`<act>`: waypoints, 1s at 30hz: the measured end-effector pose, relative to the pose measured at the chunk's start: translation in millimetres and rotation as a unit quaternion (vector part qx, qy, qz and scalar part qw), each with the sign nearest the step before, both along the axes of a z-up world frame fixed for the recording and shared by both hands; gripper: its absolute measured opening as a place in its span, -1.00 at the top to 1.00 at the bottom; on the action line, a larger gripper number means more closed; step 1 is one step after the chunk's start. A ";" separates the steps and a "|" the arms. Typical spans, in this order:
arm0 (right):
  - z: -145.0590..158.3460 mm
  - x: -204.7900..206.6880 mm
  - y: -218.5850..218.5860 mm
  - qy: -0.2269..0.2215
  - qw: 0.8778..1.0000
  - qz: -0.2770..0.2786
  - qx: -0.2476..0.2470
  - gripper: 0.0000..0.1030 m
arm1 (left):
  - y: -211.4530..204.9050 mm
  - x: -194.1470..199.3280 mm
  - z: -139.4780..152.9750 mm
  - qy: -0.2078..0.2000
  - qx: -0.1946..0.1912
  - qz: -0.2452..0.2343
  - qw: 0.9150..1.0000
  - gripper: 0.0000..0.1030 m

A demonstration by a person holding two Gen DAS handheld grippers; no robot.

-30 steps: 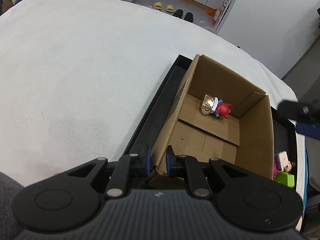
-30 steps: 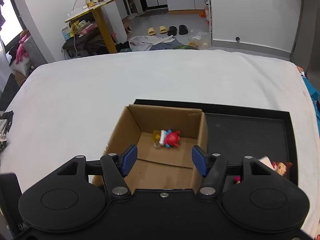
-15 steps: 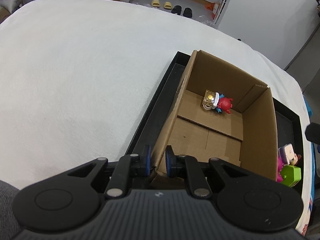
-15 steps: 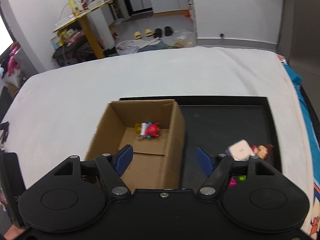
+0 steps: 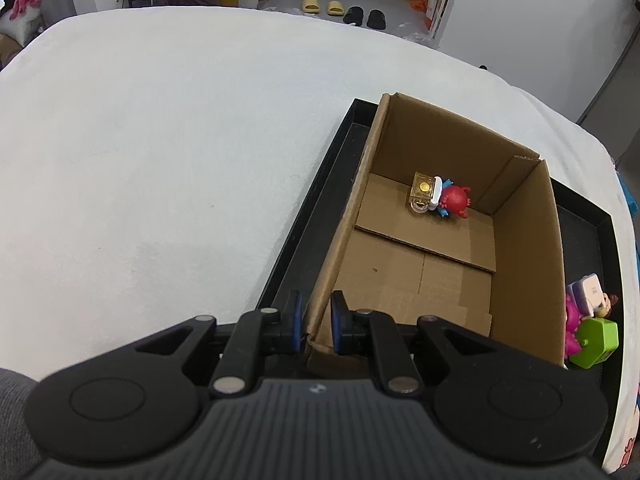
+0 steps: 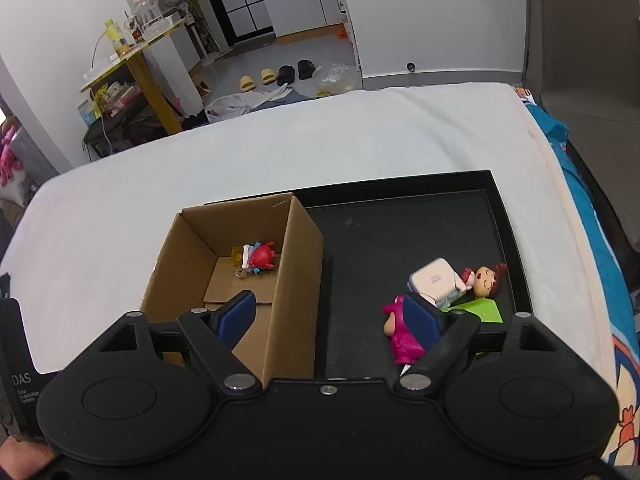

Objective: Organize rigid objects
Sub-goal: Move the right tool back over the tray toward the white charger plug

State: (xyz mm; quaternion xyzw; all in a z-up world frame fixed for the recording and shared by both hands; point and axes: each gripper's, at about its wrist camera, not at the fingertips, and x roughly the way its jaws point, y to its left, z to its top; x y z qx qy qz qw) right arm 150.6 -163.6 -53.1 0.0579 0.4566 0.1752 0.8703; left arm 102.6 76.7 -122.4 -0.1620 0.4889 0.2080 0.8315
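Observation:
An open cardboard box [image 5: 520, 260] stands in the left end of a black tray [image 5: 304, 220]. My left gripper [image 5: 316, 322] is shut on the box's near left corner wall. Inside the box, at its far end, lie a red toy figure [image 5: 454, 200] and a clear yellow padlock piece [image 5: 422, 196]. My right gripper [image 6: 330, 314] hovers over the tray [image 6: 400, 232] beside the box [image 6: 298, 280], its jaws opening and pressing on nothing. Near its right finger lie a pink figure [image 6: 402, 340], a white block [image 6: 434, 280], a doll [image 6: 486, 278] and a green block [image 6: 484, 310].
The tray rests on a bed under a white blanket [image 5: 160, 140]. A blue patterned sheet [image 6: 592, 260] marks the bed's right edge. Beyond the bed are floor with slippers [image 6: 276, 74] and a yellow table [image 6: 136, 60].
My right gripper has moved right, from over the box to over the tray near the toys, and its jaws have widened. The left gripper keeps its hold on the box corner.

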 end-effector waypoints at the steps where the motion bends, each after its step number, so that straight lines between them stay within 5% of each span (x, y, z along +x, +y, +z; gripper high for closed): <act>1: -0.6 0.3 -2.4 0.002 1.000 0.000 0.004 -0.56 | -0.6 0.1 0.1 0.002 0.002 0.001 1.000 0.74; 30: -51.1 8.4 -91.0 0.104 0.988 -0.083 0.083 -0.44 | -19.1 8.7 0.7 0.029 0.038 0.004 0.999 0.75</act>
